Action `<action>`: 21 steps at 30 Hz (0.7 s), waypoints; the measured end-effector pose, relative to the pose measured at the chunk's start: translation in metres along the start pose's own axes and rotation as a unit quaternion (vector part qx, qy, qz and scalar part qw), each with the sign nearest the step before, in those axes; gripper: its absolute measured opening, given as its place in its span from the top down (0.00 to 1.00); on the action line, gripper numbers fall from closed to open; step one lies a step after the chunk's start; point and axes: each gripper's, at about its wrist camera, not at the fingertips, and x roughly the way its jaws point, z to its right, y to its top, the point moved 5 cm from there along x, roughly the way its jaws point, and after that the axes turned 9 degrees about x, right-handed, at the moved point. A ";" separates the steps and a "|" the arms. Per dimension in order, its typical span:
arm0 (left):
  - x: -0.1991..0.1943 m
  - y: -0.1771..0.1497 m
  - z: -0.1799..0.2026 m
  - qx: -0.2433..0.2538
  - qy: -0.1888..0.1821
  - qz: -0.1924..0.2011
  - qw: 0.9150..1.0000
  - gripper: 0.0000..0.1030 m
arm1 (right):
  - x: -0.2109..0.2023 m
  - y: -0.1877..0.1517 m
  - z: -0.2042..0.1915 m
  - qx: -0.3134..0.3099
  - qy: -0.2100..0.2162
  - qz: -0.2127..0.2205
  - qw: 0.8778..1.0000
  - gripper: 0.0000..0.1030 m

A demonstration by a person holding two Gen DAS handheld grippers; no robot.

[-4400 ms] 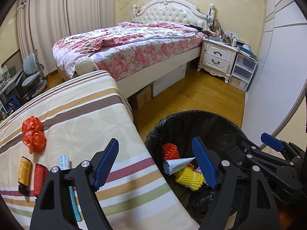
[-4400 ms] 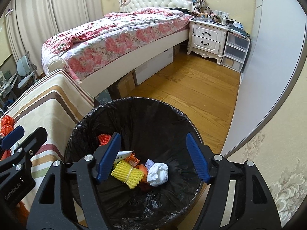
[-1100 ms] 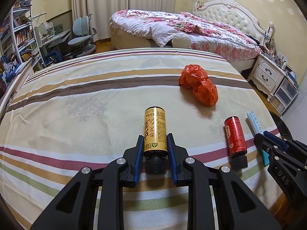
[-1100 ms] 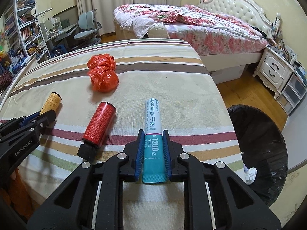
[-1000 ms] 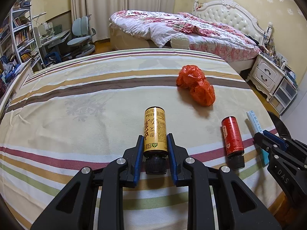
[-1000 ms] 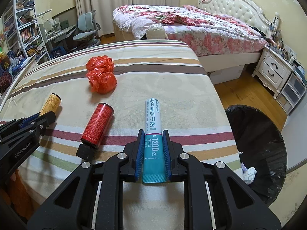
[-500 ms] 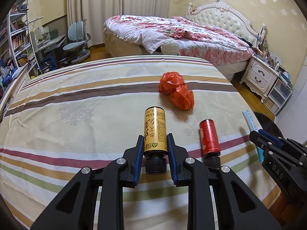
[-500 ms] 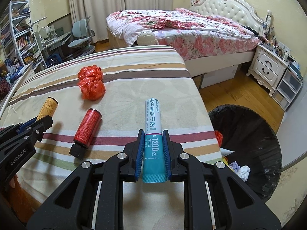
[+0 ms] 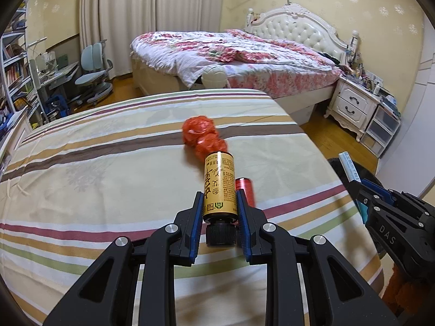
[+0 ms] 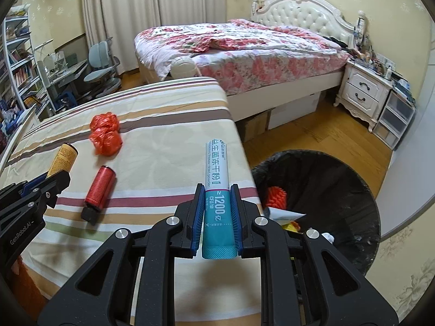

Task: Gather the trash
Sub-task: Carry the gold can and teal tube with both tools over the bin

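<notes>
Left wrist view: your left tool [image 9: 219, 214] is clamped on the gold bottle [image 9: 219, 187] near its black cap, lifted off the striped tabletop [image 9: 95, 179] for carrying.

Right wrist view: your right tool [image 10: 217, 212] grips the teal tube [image 10: 216, 190] lengthwise, close to the lined trash bin [image 10: 348, 179], ready to drop it in.

Both wrist views are evenly, warmly lit by soft indoor light; its source sits outside the frames. Shadows are faint: a soft one lies under the red bottle [image 10: 99, 186] at about 7 o'clock. Small glints sit on the metal screws of the left gripper [image 9: 219, 203] and right gripper [image 10: 217, 203]. Fisheye bending curves walls and curtains [image 9: 119, 24]. A dark vignette fills the corners. Focus is mostly sharp, slightly smeared toward the edges.
</notes>
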 end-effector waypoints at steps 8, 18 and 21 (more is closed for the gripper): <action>0.002 0.014 0.037 0.026 -0.025 0.012 0.999 0.76 | -0.008 0.006 0.037 0.026 -0.025 0.013 0.999 0.82; 0.005 0.029 0.092 0.062 -0.065 0.026 0.996 0.76 | -0.016 0.011 0.083 0.058 -0.059 0.026 0.996 0.82; 0.008 0.033 0.107 0.072 -0.073 0.028 0.994 0.76 | -0.018 0.012 0.096 0.066 -0.067 0.029 0.995 0.82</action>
